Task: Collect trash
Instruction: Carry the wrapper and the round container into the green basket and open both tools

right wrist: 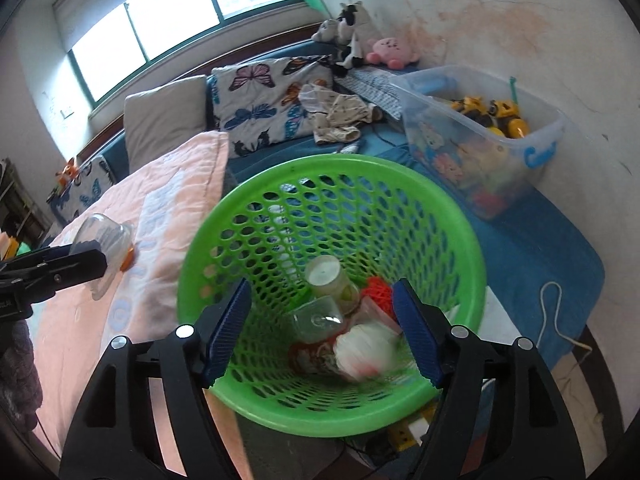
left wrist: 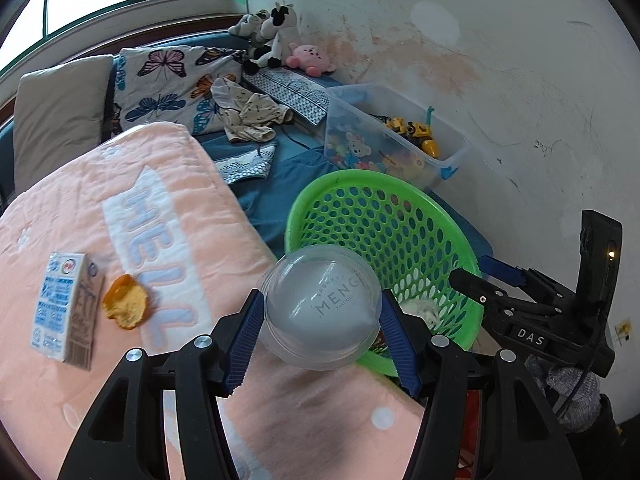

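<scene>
My left gripper (left wrist: 322,332) is shut on a clear plastic cup (left wrist: 322,306) printed "MENG", held above the pink blanket (left wrist: 140,220) just left of the green perforated basket (left wrist: 408,200). A milk carton (left wrist: 64,306) and an orange peel (left wrist: 125,306) lie on the blanket to the left. My right gripper (right wrist: 322,330) is open and empty, hovering over the basket (right wrist: 256,192), which holds a plastic bottle (right wrist: 332,280), a clear cup, red netting and crumpled white wrappers. The left gripper with the cup (right wrist: 106,240) shows at the right wrist view's left edge.
A clear toy bin (left wrist: 452,148) stands behind the basket against the stained wall. Pillows (left wrist: 56,120), baby clothes (left wrist: 252,116) and plush toys (left wrist: 280,36) lie on the blue mattress (right wrist: 560,248). A white cord (right wrist: 556,320) trails at the bed's right edge.
</scene>
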{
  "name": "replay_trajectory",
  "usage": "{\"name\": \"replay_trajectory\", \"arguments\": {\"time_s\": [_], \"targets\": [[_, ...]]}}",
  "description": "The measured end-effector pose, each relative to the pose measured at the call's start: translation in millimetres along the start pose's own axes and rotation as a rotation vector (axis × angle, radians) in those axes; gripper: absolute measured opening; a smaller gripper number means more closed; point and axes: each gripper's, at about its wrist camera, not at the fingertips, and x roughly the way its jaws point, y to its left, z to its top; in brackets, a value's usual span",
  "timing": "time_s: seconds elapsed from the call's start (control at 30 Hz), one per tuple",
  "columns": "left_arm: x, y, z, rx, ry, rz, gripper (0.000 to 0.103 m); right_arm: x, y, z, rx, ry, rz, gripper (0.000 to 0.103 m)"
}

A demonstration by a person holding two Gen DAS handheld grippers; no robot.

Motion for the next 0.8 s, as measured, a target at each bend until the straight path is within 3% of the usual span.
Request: {"name": "replay_trajectory", "arguments": {"time_s": [0.6,0.8], "targets": [[58.6,-29.8,12.5,0.029,0.087,-0.035,0.057,-19.4,-13.8,-7.5,0.013,-0.031,0.002,0.074],[59.2,-31.5,13.2,0.03,0.076,-0.055,0.065,-21.5,-13.2,-8.7,0.015,-0.031,0.009,0.074]]}}
